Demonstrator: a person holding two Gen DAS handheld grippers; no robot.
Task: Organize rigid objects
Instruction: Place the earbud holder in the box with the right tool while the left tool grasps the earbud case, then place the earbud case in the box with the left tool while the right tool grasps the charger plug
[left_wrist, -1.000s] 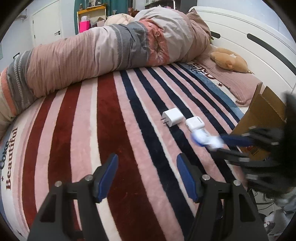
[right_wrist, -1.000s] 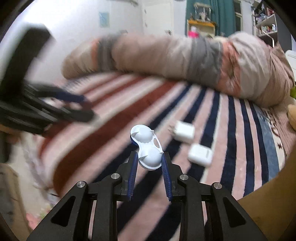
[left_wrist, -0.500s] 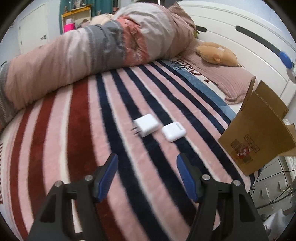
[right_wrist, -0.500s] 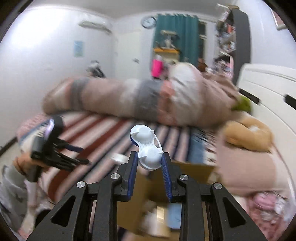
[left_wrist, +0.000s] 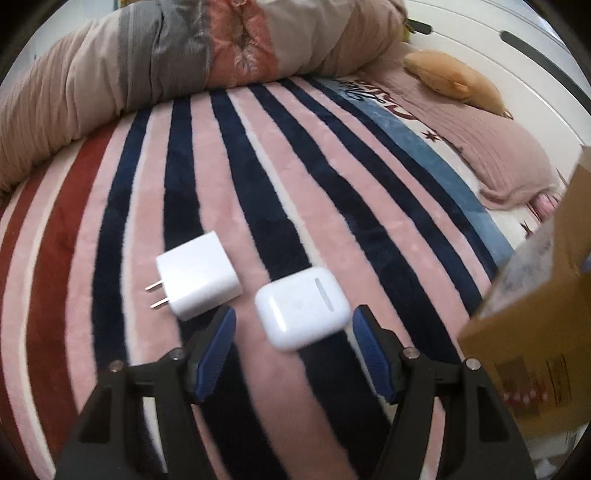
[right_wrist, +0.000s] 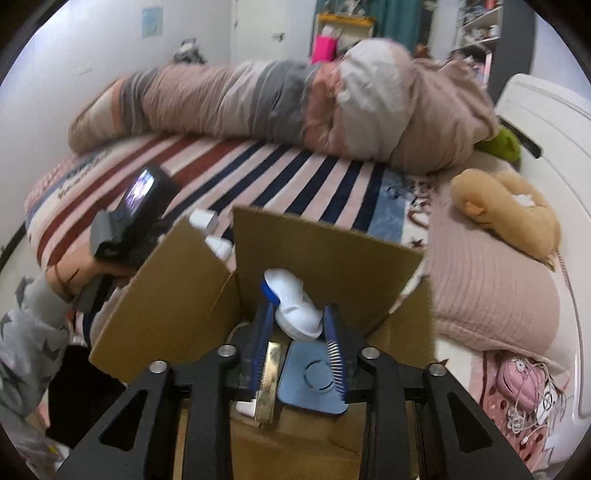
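Observation:
A white earbud case (left_wrist: 303, 308) lies on the striped blanket, just ahead of and between the open fingers of my left gripper (left_wrist: 291, 345). A white plug charger (left_wrist: 197, 275) lies to its left. My right gripper (right_wrist: 299, 332) hangs over the open cardboard box (right_wrist: 325, 247). A white and blue plastic piece (right_wrist: 293, 304) sits between its fingers, which have spread apart; it tilts loosely over the box. Inside the box lie a blue flat object (right_wrist: 314, 380) and a brass-coloured item (right_wrist: 269, 380). The box also shows in the left wrist view (left_wrist: 535, 325).
A rolled quilt (left_wrist: 184, 55) runs along the far side of the bed. A brown plush toy (right_wrist: 506, 206) lies on a pink pillow (right_wrist: 491, 295) by the white headboard. The left gripper with the hand holding it (right_wrist: 122, 236) shows left of the box.
My right gripper swung from the bed to over the box and its fingers opened around the plastic piece. My left gripper moved forward up to the earbud case.

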